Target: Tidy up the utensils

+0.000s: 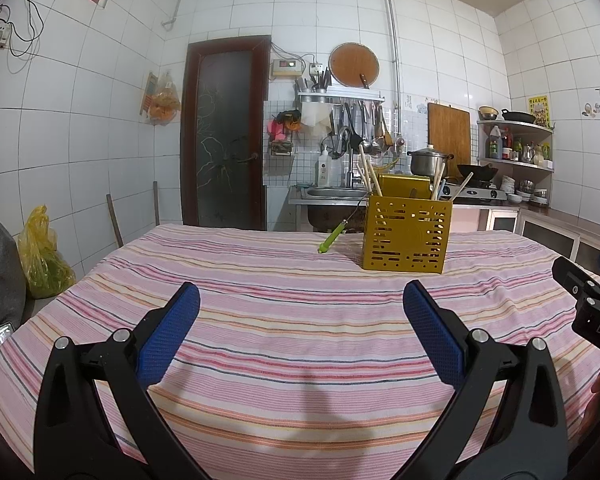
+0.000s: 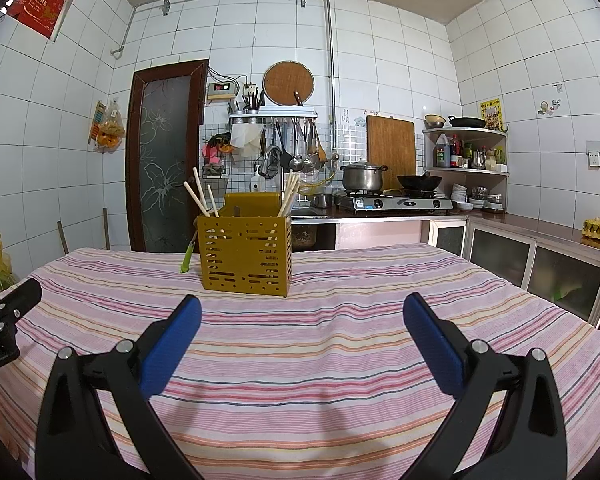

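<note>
A yellow perforated utensil holder [image 1: 406, 234] stands on the striped tablecloth [image 1: 292, 332], far side, with several wooden chopsticks [image 1: 370, 174] upright in it. It also shows in the right wrist view [image 2: 246, 256], chopsticks [image 2: 198, 198] in both ends. A green-handled utensil [image 1: 332, 238] leans against the holder's left side, handle tip on the cloth; it also shows in the right wrist view [image 2: 188, 258]. My left gripper [image 1: 300, 296] is open and empty, well short of the holder. My right gripper [image 2: 302, 308] is open and empty, close in front of the holder.
The table is covered by the pink striped cloth [image 2: 340, 360]. Behind it are a sink [image 1: 328, 192], a gas stove with a pot [image 2: 362, 178] and a wok [image 2: 418, 182], and a counter with cabinets [image 2: 540, 256]. A yellow bag [image 1: 42, 256] sits at the left.
</note>
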A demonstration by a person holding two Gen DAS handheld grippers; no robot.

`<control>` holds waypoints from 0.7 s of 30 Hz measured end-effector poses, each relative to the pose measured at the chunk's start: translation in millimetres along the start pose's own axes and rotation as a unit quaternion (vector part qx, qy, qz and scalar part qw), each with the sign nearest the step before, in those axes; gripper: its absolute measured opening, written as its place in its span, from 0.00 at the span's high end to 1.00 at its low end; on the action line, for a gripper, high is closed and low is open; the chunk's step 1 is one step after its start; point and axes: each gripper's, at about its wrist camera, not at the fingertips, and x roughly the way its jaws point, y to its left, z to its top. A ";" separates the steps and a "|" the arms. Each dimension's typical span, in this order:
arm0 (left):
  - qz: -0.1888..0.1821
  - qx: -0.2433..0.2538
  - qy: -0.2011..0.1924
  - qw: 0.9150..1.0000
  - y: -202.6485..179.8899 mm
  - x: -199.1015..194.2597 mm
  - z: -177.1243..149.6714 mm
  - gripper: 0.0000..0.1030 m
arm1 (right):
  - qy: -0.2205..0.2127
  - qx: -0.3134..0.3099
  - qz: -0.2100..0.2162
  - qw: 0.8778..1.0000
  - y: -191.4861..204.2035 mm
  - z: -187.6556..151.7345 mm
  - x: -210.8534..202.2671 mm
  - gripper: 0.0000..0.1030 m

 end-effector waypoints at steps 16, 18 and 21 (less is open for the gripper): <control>0.000 -0.001 0.004 1.000 0.2 3.6 -1.6 0.05 | 0.000 0.000 0.000 1.000 0.2 0.3 -0.1 0.04; 0.000 -0.001 0.004 1.000 0.2 3.5 -1.4 0.05 | 0.000 0.000 0.000 1.000 0.0 0.3 -0.1 0.04; 0.000 -0.001 0.004 1.000 0.4 3.7 -1.3 0.05 | 0.000 0.000 0.000 1.000 -0.1 0.4 -0.1 0.04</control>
